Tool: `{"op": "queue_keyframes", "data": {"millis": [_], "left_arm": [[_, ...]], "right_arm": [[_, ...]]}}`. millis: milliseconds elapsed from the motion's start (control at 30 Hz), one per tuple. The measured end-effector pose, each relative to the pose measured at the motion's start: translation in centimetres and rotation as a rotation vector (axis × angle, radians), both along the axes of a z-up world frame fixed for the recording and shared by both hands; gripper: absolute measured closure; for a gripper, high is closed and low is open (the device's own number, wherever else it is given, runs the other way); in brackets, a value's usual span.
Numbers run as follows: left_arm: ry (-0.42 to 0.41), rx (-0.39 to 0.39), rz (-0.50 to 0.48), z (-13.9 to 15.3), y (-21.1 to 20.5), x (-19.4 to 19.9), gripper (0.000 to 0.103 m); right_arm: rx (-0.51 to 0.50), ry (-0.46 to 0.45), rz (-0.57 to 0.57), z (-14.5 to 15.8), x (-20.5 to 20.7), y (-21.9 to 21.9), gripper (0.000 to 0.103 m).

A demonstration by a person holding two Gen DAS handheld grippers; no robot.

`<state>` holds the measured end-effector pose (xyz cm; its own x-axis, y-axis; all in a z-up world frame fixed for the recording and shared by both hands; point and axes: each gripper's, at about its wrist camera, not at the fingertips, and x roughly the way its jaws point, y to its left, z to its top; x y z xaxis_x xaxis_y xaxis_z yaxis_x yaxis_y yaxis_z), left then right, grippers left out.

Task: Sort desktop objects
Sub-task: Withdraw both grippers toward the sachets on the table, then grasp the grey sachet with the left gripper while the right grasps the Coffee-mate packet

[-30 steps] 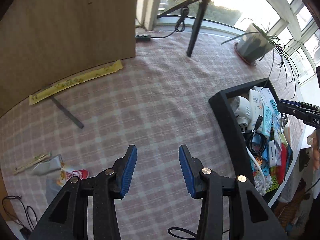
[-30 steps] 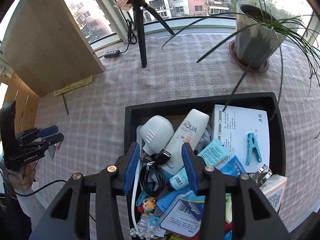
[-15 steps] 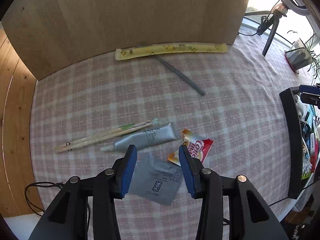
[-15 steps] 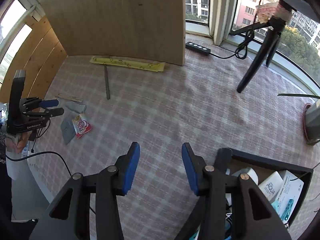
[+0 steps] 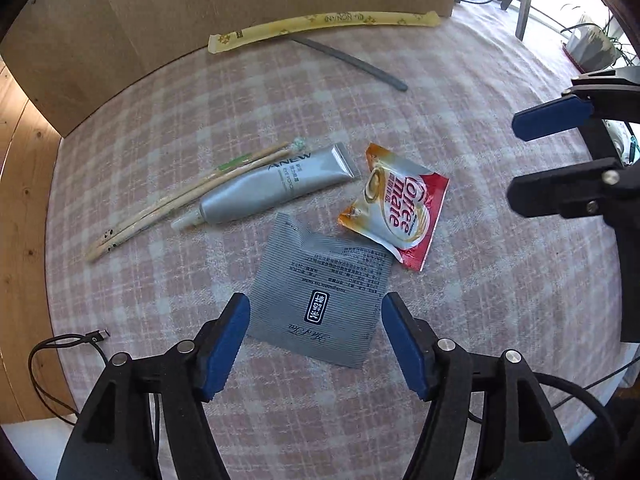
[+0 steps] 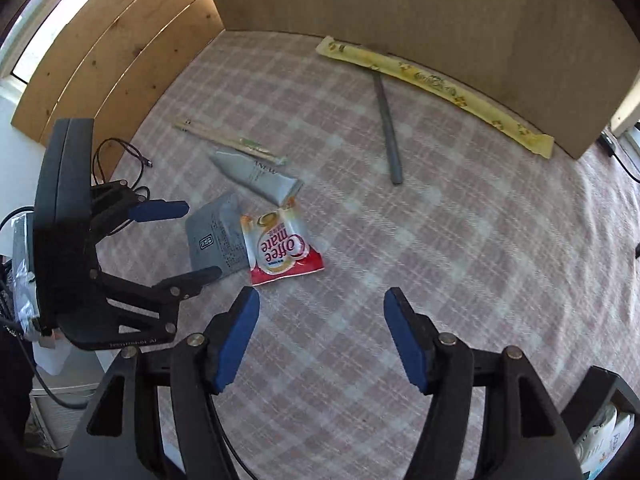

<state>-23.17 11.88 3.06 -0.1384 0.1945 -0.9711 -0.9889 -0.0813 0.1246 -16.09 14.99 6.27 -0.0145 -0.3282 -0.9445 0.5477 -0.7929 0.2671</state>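
Six items remain unsorted on the tablecloth (image 5: 480,80); the grey sachet (image 5: 320,300), near its front edge, is straddled by the released left gripper (image 5: 316,344); the right gripper (image 6: 320,336) is likewise spread, empty

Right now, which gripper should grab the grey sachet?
Left. The left gripper has its open jaws straddling the grey sachet. The right gripper is open over bare cloth, with the Coffee-mate packet in between.

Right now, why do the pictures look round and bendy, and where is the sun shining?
Left wrist view: the fisheye lens bows the yellow wrapper and darkens the corners; sunlight glares at the window top right, near the plant. Right wrist view: the cardboard edge curves too; sun brightens the cloth, and the sachet looks sharp, not blurry.
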Motion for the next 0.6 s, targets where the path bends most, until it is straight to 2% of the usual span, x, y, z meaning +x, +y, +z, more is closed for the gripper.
{"op": "queue_keyframes", "data": {"millis": [100, 167, 233, 467, 600], "left_arm": [[0.029, -0.002, 0.003, -1.1, -0.4, 0.4, 0.036], [0.058, 0.022, 0.005, -1.3, -0.6, 0.3, 0.025], [0.065, 0.033, 0.022, -1.5, -0.6, -0.3, 0.020], [0.004, 0.053, 0.099, -1.6, -0.9, -3.2, 0.020], [0.000, 0.064, 0.124, -1.6, -1.1, -4.5, 0.020]], "right_arm": [[0.010, -0.015, 0.009, -1.3, -0.1, -1.4, 0.039], [0.019, -0.014, 0.012, -1.9, -0.1, -2.0, 0.039], [0.025, -0.008, 0.022, -2.3, 0.0, -2.7, 0.039], [0.049, 0.033, 0.094, -2.9, -0.1, -5.5, 0.034], [0.068, 0.037, 0.112, -3.6, -0.3, -6.7, 0.033]]}}
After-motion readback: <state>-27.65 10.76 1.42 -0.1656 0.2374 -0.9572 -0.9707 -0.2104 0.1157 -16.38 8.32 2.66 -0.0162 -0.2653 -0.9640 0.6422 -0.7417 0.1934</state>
